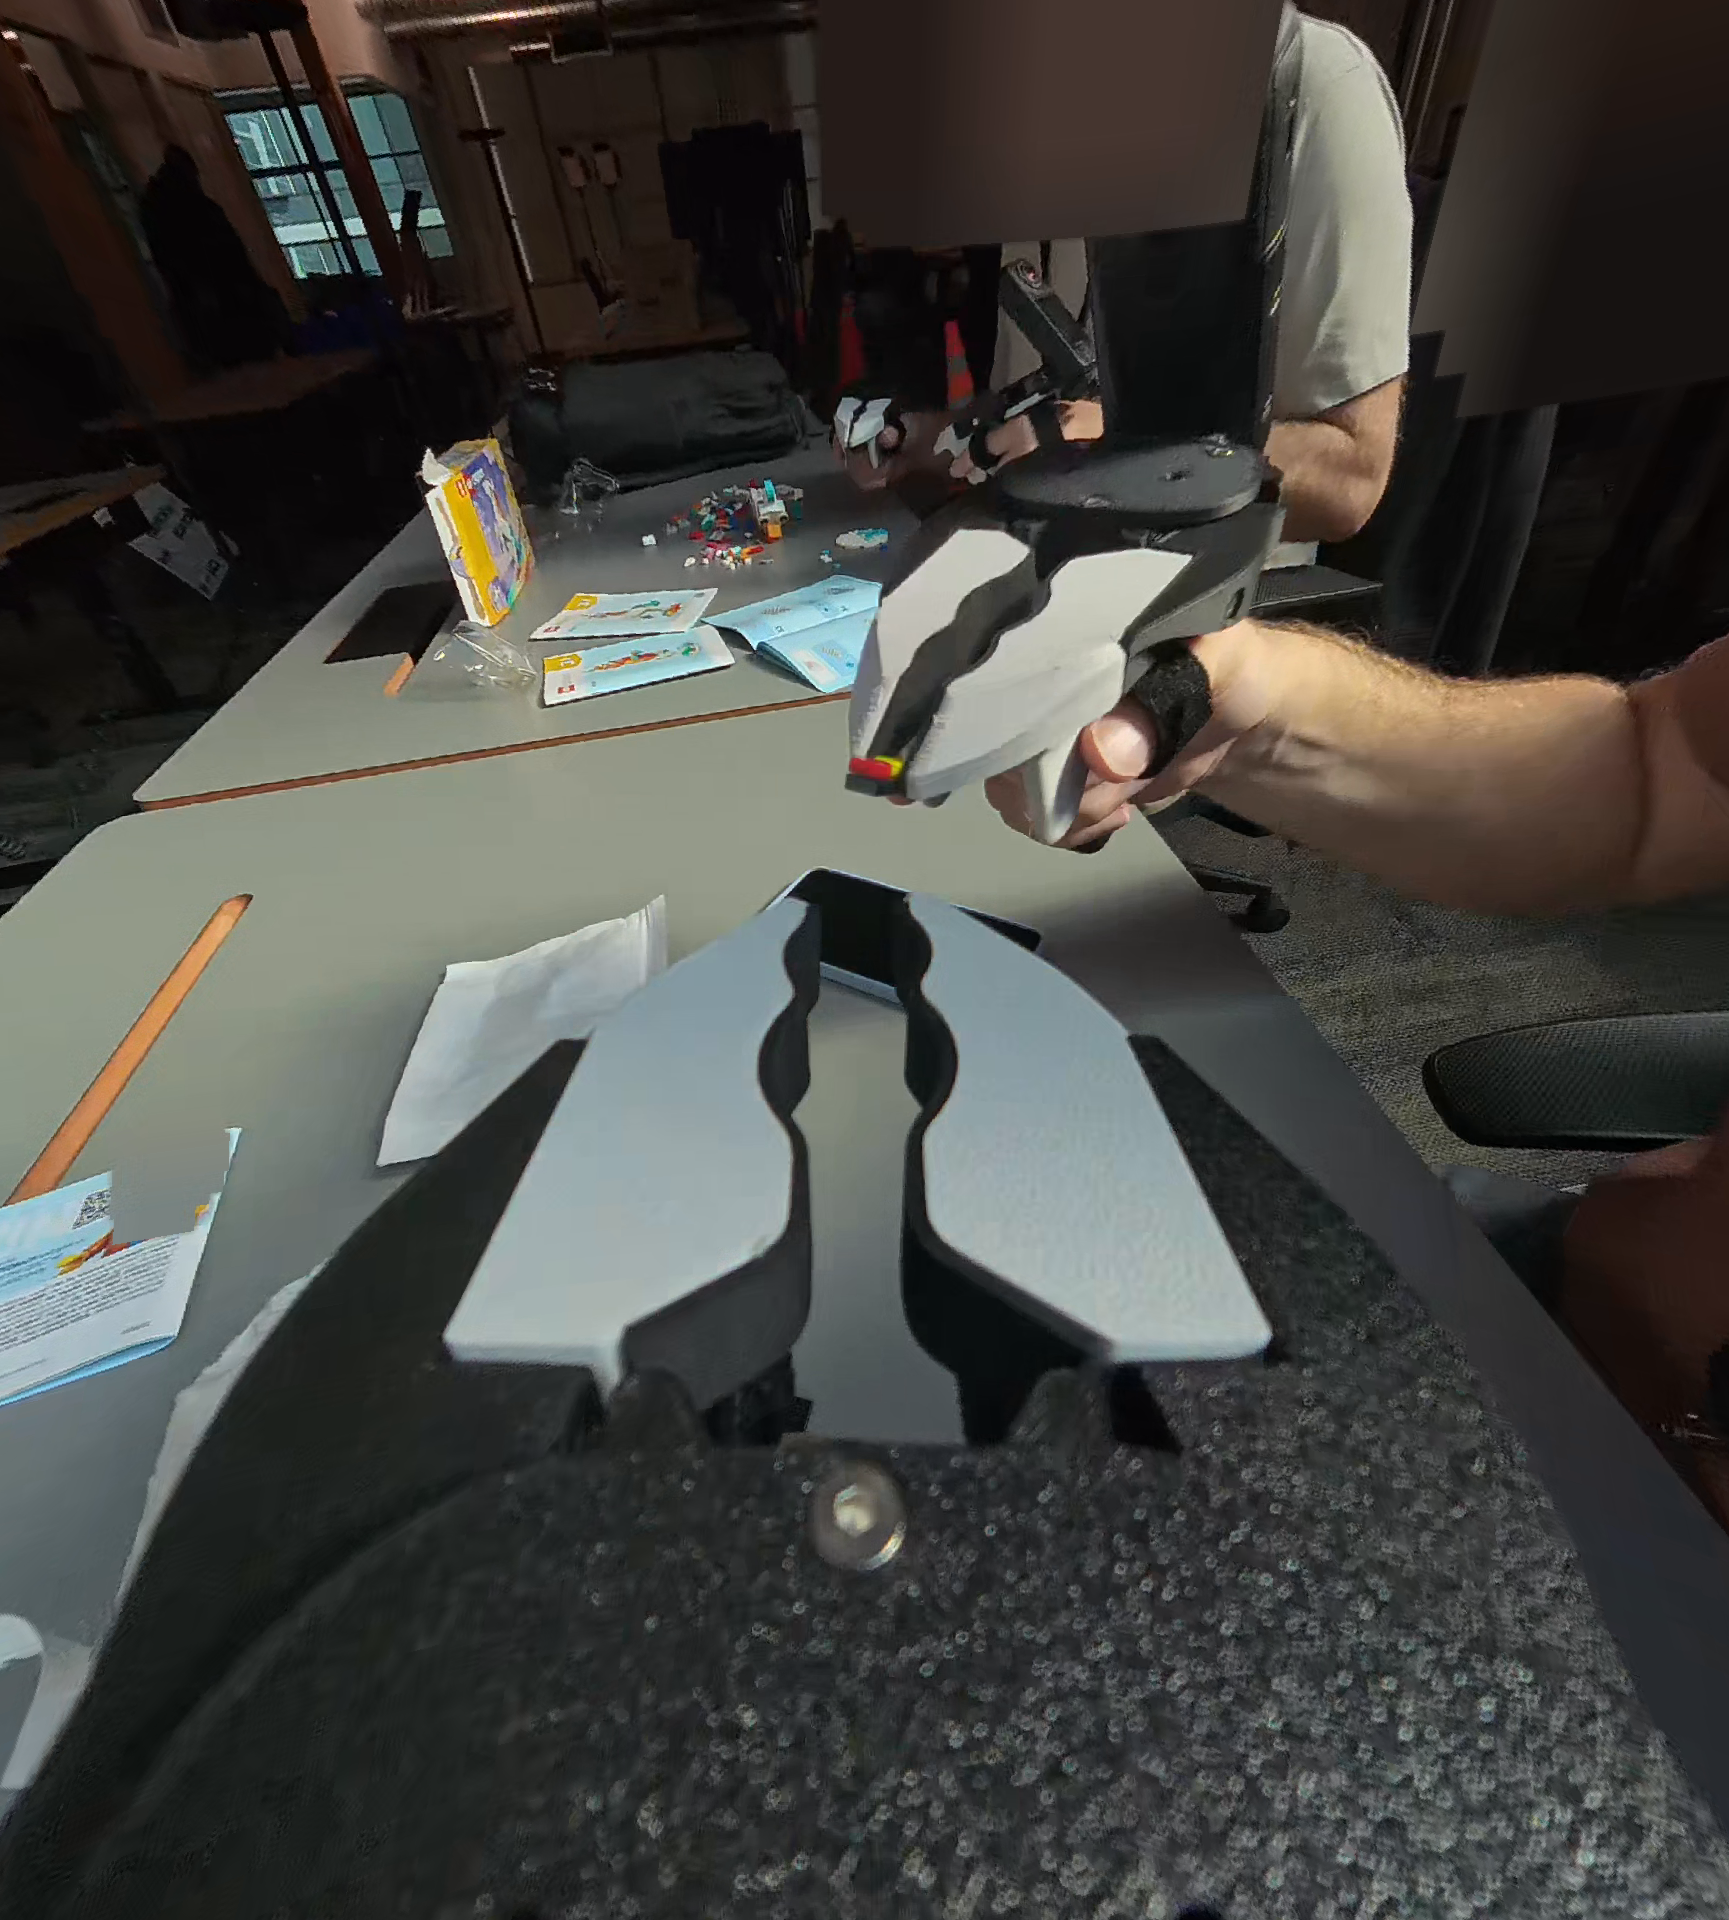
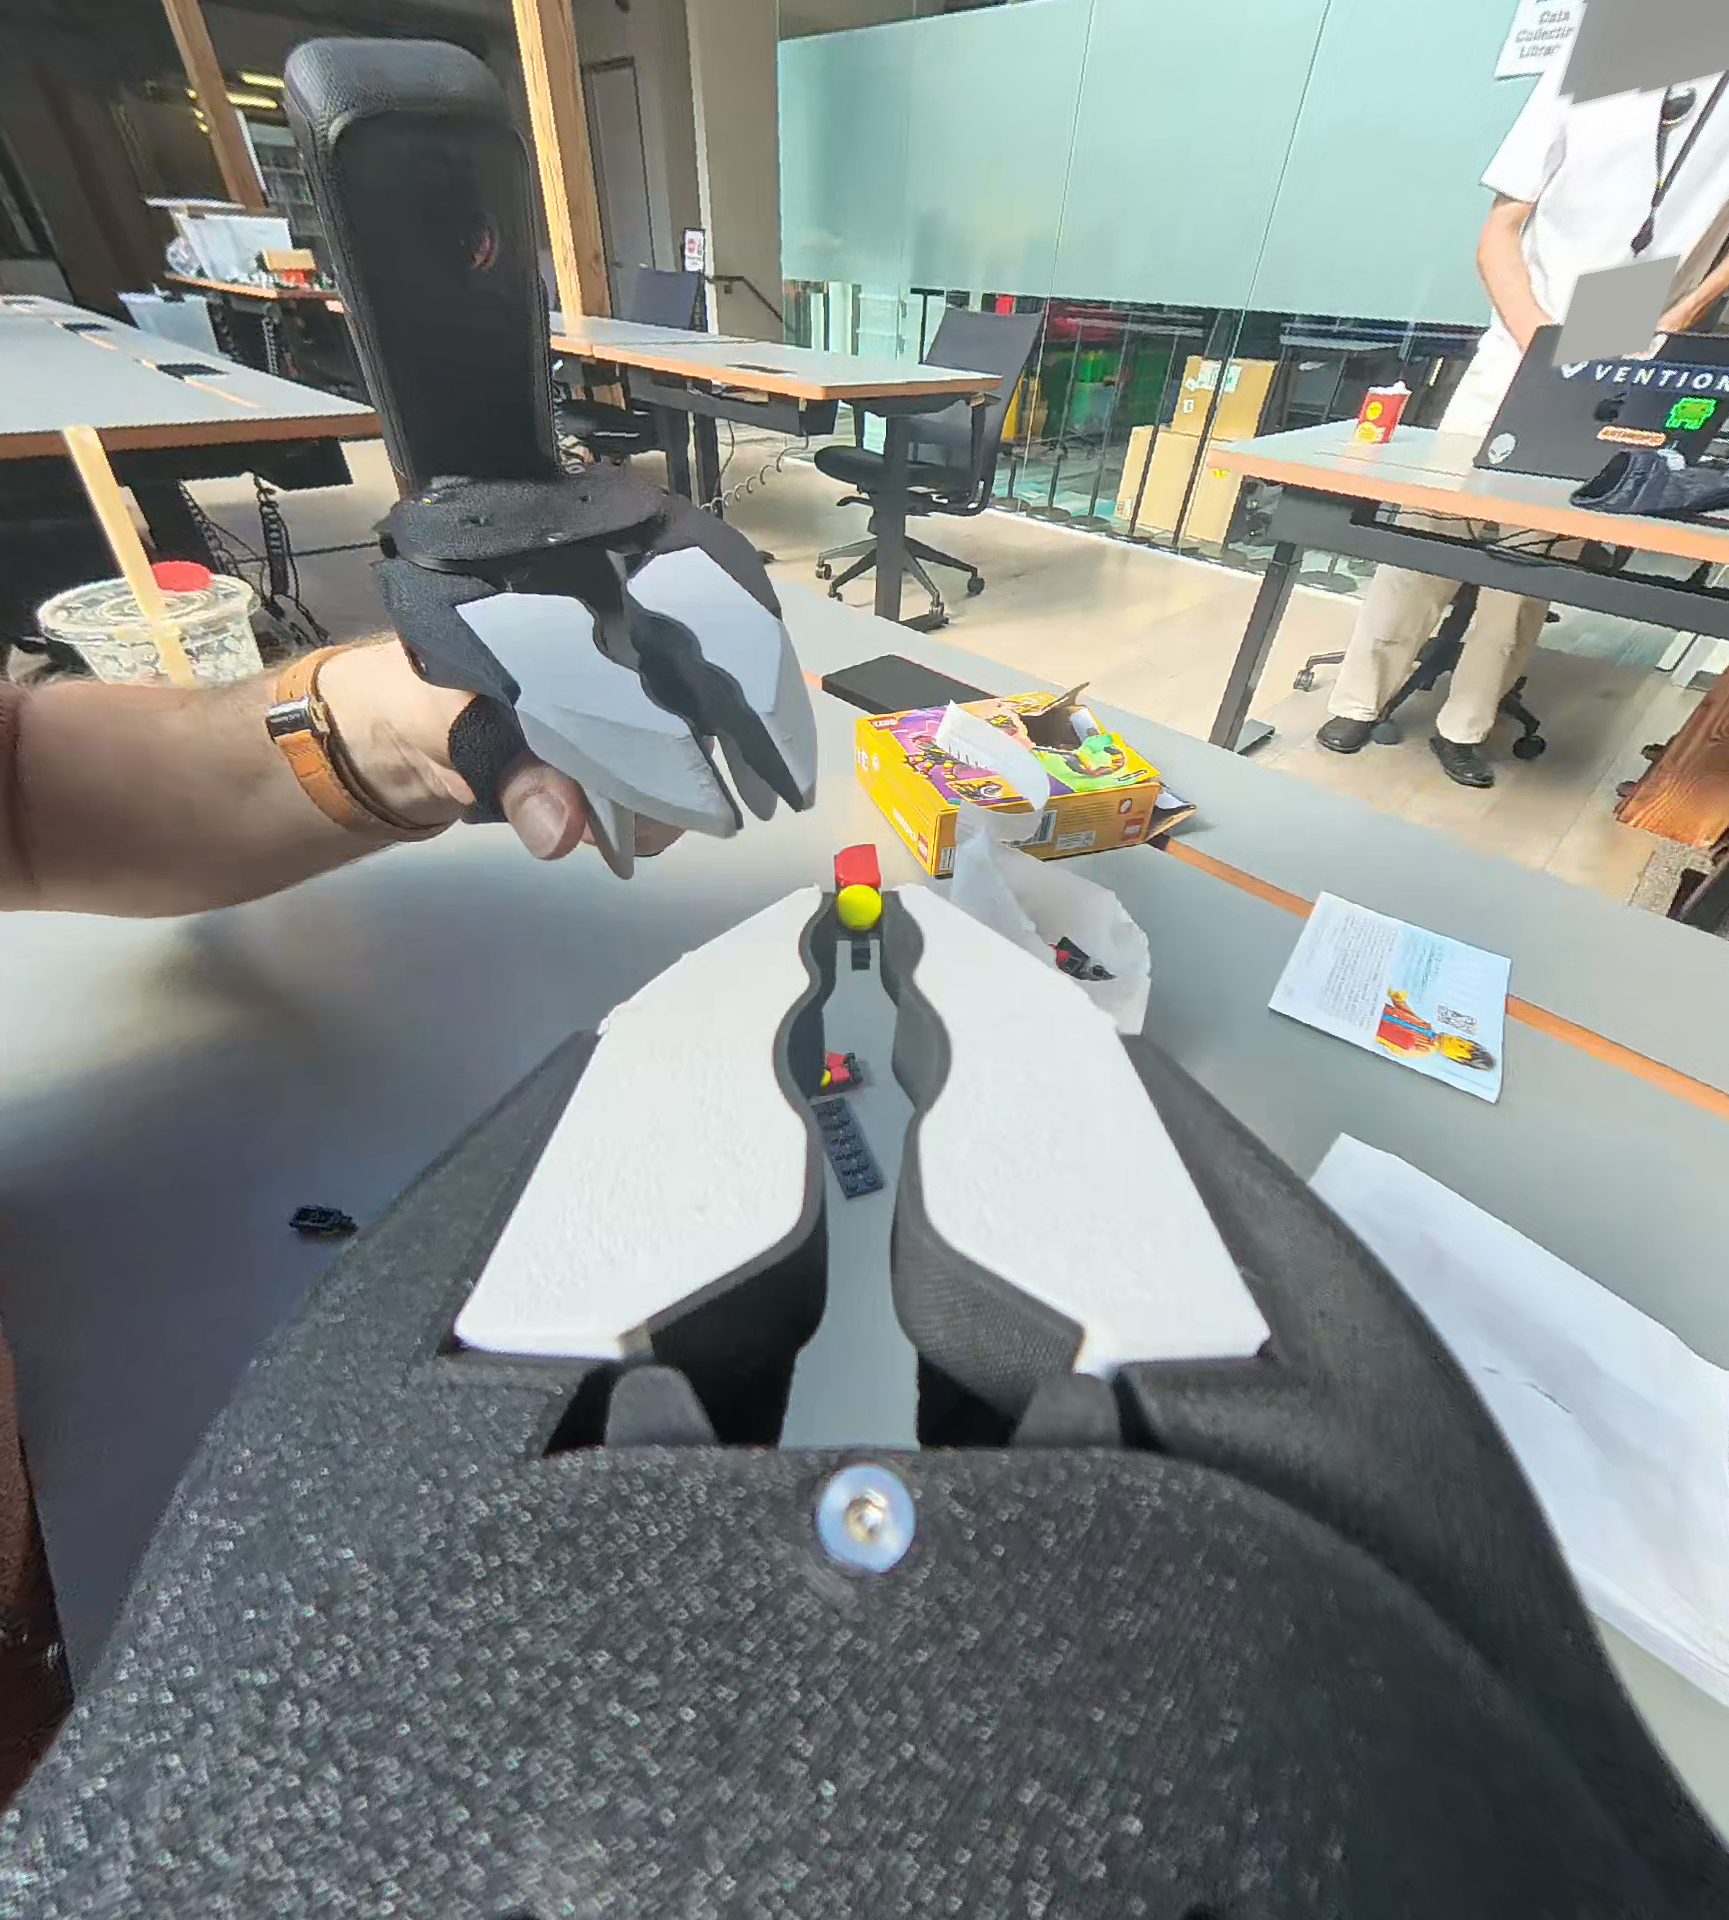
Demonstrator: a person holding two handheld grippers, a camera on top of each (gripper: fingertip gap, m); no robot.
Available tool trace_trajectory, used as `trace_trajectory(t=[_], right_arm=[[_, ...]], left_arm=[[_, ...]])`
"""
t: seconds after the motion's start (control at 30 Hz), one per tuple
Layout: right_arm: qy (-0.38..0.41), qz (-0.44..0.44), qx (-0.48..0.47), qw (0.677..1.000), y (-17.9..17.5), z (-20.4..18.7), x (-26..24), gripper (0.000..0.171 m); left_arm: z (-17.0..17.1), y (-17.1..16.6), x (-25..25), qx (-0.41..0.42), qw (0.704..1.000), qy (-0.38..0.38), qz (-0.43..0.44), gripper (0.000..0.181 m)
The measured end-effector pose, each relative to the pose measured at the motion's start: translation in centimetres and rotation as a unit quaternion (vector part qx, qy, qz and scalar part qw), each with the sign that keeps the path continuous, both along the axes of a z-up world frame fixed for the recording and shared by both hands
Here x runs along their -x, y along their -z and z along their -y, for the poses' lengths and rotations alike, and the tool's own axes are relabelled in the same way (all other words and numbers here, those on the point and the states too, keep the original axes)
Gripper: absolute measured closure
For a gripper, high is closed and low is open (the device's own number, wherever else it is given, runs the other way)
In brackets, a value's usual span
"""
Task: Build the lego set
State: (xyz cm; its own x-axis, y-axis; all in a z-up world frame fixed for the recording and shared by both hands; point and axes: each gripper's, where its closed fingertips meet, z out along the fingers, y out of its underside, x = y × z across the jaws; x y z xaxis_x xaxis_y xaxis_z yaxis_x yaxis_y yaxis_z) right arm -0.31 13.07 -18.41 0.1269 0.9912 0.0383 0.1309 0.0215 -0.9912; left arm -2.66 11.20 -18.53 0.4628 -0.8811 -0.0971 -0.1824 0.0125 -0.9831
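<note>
Two claws: right claw (image 2: 855,896) pinches a red-yellow piece (image 2: 857,885), left claw (image 2: 772,810) slightly parted, empty, above black plate (image 2: 847,1145)

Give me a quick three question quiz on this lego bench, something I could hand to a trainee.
1. True or false: the left gripper is pinching a brick.
2. What does the right gripper hold? A) a red and yellow lego piece B) the black plate C) the leaflet
3. Fill in: the yellow lego box lies on the grey ___.
Key: 1 false, it is open and empty. 2 A. 3 table.
</note>
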Motion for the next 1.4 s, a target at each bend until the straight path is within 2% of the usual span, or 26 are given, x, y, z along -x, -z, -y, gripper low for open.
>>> trace_trajectory(t=[0.13,0.3,0.47,1.4], right_arm=[[0.001,-0.007,0.024,1.0,0.6,0.3,-1.3,0.163],[0.03,-0.006,0.069,0.997,3.2,0.2,-5.0,0.163],[0.053,-0.004,0.08,0.995,4.5,0.2,-6.9,0.163],[0.046,-0.019,0.09,0.995,5.5,-0.3,-7.7,0.163]], left_arm=[[0.4,0.8,-0.1,0.016,1.0,0.013,0.004,0.168],[0.1,3.4,1.7,0.061,0.998,-0.004,0.029,0.168],[0.0,4.5,1.0,0.079,0.996,0.001,0.034,0.168],[-0.2,5.9,-0.8,0.104,0.994,0.0,0.018,0.168]])
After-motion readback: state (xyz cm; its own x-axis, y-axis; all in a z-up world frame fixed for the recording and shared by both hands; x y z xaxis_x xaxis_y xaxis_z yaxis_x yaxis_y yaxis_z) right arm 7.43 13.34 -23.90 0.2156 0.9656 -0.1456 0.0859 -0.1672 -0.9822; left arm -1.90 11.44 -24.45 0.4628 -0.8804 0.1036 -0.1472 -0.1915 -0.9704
